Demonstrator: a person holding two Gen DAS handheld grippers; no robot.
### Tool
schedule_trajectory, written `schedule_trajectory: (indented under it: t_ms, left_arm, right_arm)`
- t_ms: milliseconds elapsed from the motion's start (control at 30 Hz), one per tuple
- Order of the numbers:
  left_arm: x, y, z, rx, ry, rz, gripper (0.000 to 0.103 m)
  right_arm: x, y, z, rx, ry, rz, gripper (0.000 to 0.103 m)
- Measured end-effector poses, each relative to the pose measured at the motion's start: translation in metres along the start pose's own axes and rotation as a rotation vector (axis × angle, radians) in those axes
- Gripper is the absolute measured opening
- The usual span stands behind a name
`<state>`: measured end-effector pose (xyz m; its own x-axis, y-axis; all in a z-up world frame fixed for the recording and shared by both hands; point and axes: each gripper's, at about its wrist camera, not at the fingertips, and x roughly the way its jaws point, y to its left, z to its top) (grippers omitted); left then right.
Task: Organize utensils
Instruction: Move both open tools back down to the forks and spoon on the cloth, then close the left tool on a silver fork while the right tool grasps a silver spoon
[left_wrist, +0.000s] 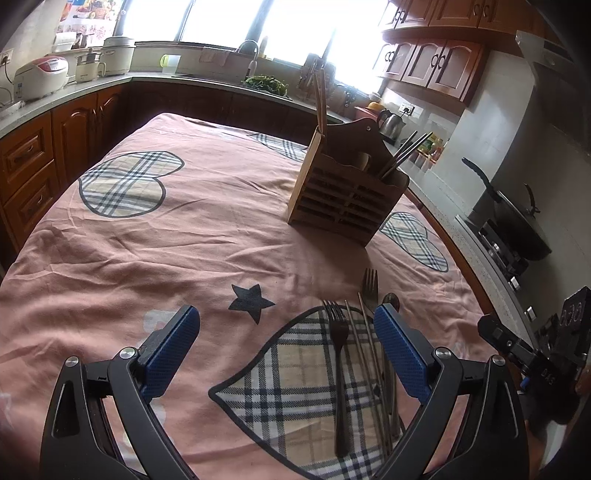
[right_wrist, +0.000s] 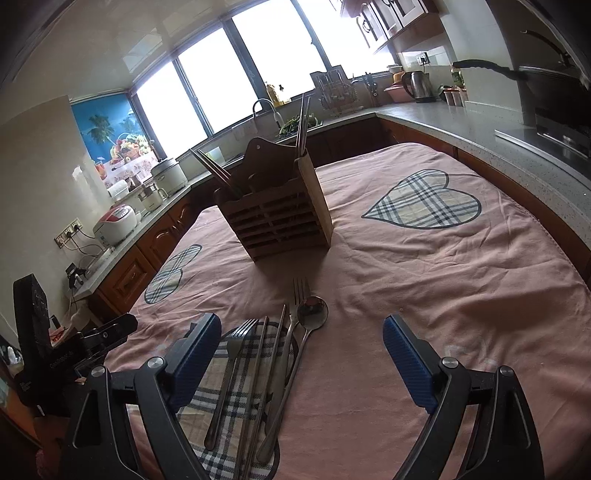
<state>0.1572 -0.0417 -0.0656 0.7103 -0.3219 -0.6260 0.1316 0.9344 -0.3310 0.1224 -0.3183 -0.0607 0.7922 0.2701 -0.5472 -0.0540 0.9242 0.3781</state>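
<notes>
Cutlery (right_wrist: 273, 373) on cloth (right_wrist: 424, 295) — tools spread wide.

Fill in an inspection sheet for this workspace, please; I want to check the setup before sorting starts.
Surface: pink cloth with plaid hearts, wrinkled, covering the table.
Job's things: two forks, a spoon and loose chopsticks lie side by side on the cloth; wooden utensil holder stands upright beyond them, chopsticks already in it.
Clutter: nothing seen on the cloth.
Grippers: left gripper and right gripper both open, empty, above the cloth near the utensils.
Cables: cords at the wall socket beside the rice cooker.
Surroundings: kitchen counters, kettle, wok on the stove, bright windows.
</notes>
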Motion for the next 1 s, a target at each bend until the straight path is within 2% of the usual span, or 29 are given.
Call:
schedule_trajectory:
  t_ms: [567,733,900,933,1000]
  left_arm:
    - [0.051,-0.024,-0.013,0.129,0.147,0.023,0.097]
    - [0.064,-0.035,-0.016,0.175,0.170,0.028,0.097]
    - [0.075,-0.040,-0.013,0.189,0.176,0.026,0.088]
    - [0.078,-0.041,-0.012,0.193,0.181,0.025,0.085]
    - [0.083,-0.043,-0.011,0.201,0.191,0.022,0.080]
  right_arm:
    - [0.023,-0.011,-0.011,0.017,0.071,-0.024,0.091]
    - [0.028,-0.014,-0.011,0.018,0.081,-0.028,0.091]
    - [0.037,-0.013,-0.010,0.007,0.102,-0.019,0.088]
    - [0.040,-0.013,-0.010,0.007,0.108,-0.016,0.086]
    - [0.045,-0.013,-0.009,0.010,0.122,-0.010,0.076]
